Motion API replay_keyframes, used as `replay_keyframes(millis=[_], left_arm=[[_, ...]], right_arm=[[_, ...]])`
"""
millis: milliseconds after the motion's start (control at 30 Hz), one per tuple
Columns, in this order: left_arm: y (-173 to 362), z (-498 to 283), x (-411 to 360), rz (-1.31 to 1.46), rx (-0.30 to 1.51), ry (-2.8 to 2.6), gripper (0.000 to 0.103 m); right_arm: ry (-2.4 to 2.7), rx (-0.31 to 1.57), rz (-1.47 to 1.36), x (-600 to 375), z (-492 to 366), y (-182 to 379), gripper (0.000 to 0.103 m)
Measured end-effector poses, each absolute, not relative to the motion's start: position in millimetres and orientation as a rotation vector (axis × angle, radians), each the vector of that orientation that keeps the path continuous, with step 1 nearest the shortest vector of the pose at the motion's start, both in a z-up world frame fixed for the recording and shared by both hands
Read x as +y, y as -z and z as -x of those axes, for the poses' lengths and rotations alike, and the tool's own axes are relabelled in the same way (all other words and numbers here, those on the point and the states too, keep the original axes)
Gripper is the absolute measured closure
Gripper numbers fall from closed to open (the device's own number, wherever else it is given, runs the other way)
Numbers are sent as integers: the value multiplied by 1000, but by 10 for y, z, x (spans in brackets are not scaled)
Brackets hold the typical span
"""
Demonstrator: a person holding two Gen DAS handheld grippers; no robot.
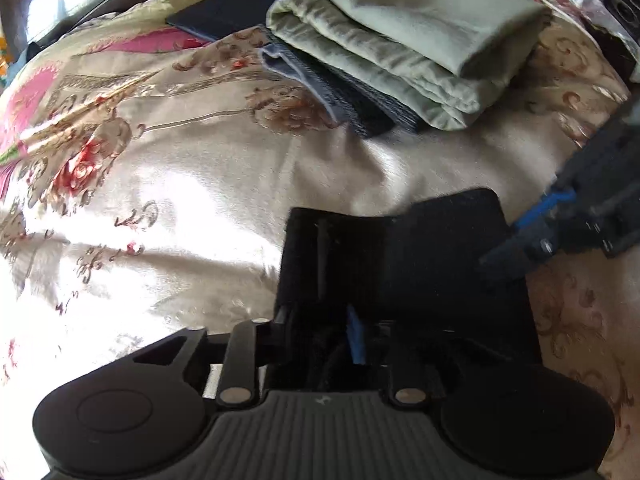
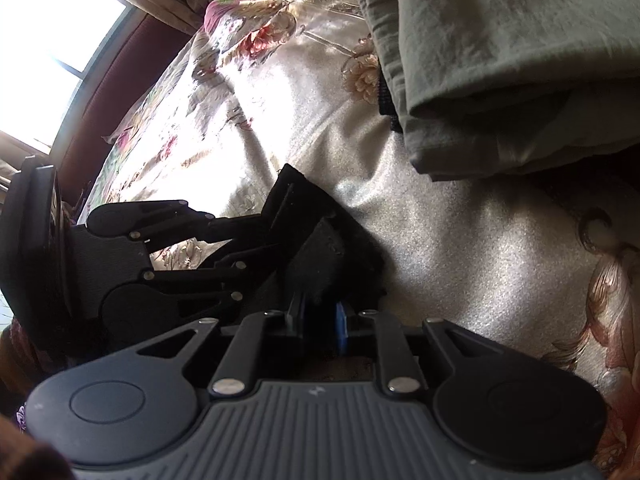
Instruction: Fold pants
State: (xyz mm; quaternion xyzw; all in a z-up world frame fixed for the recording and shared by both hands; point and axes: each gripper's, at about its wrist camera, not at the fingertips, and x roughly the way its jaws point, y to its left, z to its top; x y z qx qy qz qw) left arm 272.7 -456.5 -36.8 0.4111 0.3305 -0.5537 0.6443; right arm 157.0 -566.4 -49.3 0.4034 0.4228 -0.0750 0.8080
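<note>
Left gripper (image 1: 360,280): jaws partly apart with black cloth bunched between the fingers. Looks like a hold on the black pants (image 1: 420,248), but the dark cloth hides the pads, so contact is a judgement.

Right gripper (image 2: 320,304): jaws near closed, same black cloth running up out of them; I read it as pinching the other edge. In the left wrist view its blue-tipped fingers come in from the right and meet the cloth's right edge.

The pants are a small, compact black bundle on the floral bedspread (image 1: 160,200), already folded down by the look of it, sitting right at both grippers' tips. Long axis is hard to call: the bundle is roughly squarish in the left view.

Key relation: both grippers converge on the one bundle from adjacent sides, left straight behind it, right from the side. Neither is clearly nearer.

Beyond that, well apart up the bed: a stack of folded clothes (image 1: 400,40), pale green on top, dark denim-like piece underneath. Probable drop target, ahead and slightly right of the left gripper.

Window (image 2: 52,32) at far left, strong glare on the bedspread.
</note>
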Motion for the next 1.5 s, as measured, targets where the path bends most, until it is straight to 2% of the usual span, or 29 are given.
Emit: replay_keyframes(millis=[33,67,100,133,167,267,500,600,667,700,833,1000,1067,1200,1367,1500], left_arm=[[367,-2744,-4570,-925,767,1258,60],[363,-2754,-4570,-919,778,1258,65],[357,-2753,-4565,-912,795,1271,80],[351,-2743,-4560,-901,814,1278,81],[346,-2714,-4554,-908,799,1272,82],[318,-2687,-4528,-901,777,1274,83],[-30,-2831,-4434,-796,732,1243,84],[-4,-2927,-4449,-759,749,1206,84],[169,-2916,-4488,-794,771,1189,82],[245,-2883,-4489,-822,758,1179,77],[231,-2779,-4371,-824,680,1130,70],[-55,-2731,-4017,-713,639,1028,65],[-128,-2653,-3839,-694,646,1007,64],[-81,-2387,-3558,-703,707,982,64],[176,-2197,-3315,-661,875,919,64],[263,-2104,-3250,-650,873,906,63]], right_arm=[[163,913,-865,-5668,-1573,506,85],[167,915,-877,-5680,-1566,518,85],[167,906,-892,-5687,-1554,514,86],[167,899,-890,-5688,-1544,494,91],[158,888,-868,-5681,-1535,449,96],[136,848,-845,-5657,-1517,320,100],[93,725,-806,-5620,-1557,-47,101],[124,754,-778,-5639,-1647,88,100],[153,851,-788,-5665,-1708,289,97],[174,884,-777,-5656,-1698,360,95],[184,909,-766,-5697,-1559,337,90],[195,871,-987,-5813,-1376,476,76],[203,855,-1083,-5812,-1350,604,65],[214,742,-1229,-5740,-1360,838,66],[177,669,-1232,-5632,-1483,953,67],[119,618,-1286,-5581,-1684,1055,65]])
